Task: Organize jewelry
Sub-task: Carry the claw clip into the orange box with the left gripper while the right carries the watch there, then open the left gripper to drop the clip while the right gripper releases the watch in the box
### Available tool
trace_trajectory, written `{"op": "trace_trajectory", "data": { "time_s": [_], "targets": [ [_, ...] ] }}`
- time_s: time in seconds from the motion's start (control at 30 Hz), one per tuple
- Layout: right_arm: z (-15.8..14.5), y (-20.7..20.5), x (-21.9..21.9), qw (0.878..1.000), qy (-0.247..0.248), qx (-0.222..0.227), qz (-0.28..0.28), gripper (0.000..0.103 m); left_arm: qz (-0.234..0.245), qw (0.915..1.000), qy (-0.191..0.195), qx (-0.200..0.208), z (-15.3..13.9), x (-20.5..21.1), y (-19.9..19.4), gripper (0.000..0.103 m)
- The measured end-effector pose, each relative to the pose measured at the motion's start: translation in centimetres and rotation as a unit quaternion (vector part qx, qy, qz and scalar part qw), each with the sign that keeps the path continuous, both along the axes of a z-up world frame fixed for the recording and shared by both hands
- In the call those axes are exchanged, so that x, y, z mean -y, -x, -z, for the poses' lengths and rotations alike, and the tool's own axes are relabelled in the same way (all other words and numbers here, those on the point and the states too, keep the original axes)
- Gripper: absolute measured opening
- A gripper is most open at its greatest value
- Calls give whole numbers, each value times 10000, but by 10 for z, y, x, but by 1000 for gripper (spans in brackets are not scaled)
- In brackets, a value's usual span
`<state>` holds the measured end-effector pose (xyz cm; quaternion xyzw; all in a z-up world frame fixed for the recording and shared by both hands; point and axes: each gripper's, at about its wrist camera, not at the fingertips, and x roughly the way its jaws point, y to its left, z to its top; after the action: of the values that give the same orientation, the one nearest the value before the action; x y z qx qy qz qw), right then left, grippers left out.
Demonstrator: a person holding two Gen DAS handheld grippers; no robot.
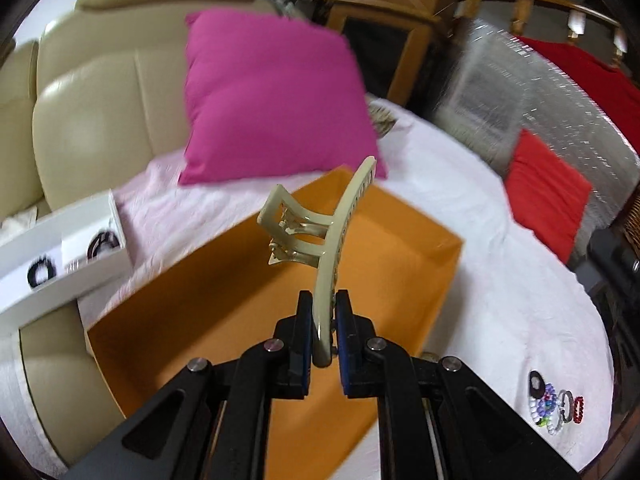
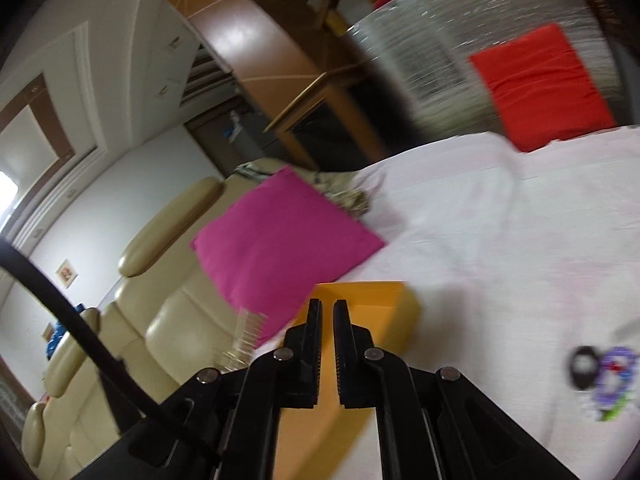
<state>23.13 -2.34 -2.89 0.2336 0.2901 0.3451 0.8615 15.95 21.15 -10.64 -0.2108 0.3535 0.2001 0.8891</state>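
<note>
The left gripper [image 1: 325,320] sits at the bottom centre of its view, its two black fingers closed tight on the lower end of a beige hair claw clip [image 1: 328,240], which rises from the pads and curves toward the middle of the frame, its hinge and handles jutting left. Directly behind and beneath the clip lies an orange box [image 1: 400,248], open-topped, resting on a white bedspread [image 1: 500,280]. At the left edge a white tray [image 1: 60,280] holds dark hair ties in its compartments. Behind the box, in the upper centre, a magenta cushion [image 1: 272,96] leans against a cream leather sofa [image 1: 100,112]. In the lower right, a small cluster of beaded bracelets and rings [image 1: 554,404] lies on the bedspread, well apart from the box. The right gripper [image 2: 328,320] shows at the bottom centre of its own view, fingers nearly together with a slim gap and nothing between them; the same cluster appears at the right edge, blurred, so its pieces are perhaps beads and a dark band.
</note>
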Motion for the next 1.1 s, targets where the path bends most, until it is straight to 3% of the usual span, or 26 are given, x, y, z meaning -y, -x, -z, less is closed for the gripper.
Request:
{"op": "trace_trajectory", "data": {
  "time_s": [0.17, 0.27, 0.33, 0.4, 0.6, 0.77, 0.93, 0.97, 1.1],
  "targets": [
    [17, -17, -36, 9992, 291, -208, -174, 7, -80, 9994, 135, -315, 17, -15, -5, 11],
    [49, -26, -30, 9951, 672, -693, -208, 9, -62, 9992, 176, -353, 18, -19, -3, 11],
    [72, -27, -22, 9899, 904, -1068, -229, 24, -31, 9991, 193, -367, 18, -20, -4, 11],
    [101, -27, -12, 9827, 1200, -1398, -181, 61, 39, 9990, 175, -407, 20, -17, -5, 11],
    [143, -17, -20, 9690, 1882, -1501, -554, 62, 107, 9979, 278, -582, 27, -14, -12, 11],
    [154, -13, -48, 9588, 2531, -1124, -632, 76, 123, 9975, 302, -622, 30, -15, -14, 11],
    [161, -12, -60, 9512, 3014, -569, -334, 77, 139, 9974, 313, -635, 31, -15, -16, 11],
    [162, -11, -63, 9487, 3116, -472, -259, 76, 145, 9974, 318, -637, 32, -15, -17, 11],
    [163, -13, -67, 9426, 3328, -278, -59, 54, 152, 9973, 319, -647, 33, -16, -17, 11]
  ]
}}
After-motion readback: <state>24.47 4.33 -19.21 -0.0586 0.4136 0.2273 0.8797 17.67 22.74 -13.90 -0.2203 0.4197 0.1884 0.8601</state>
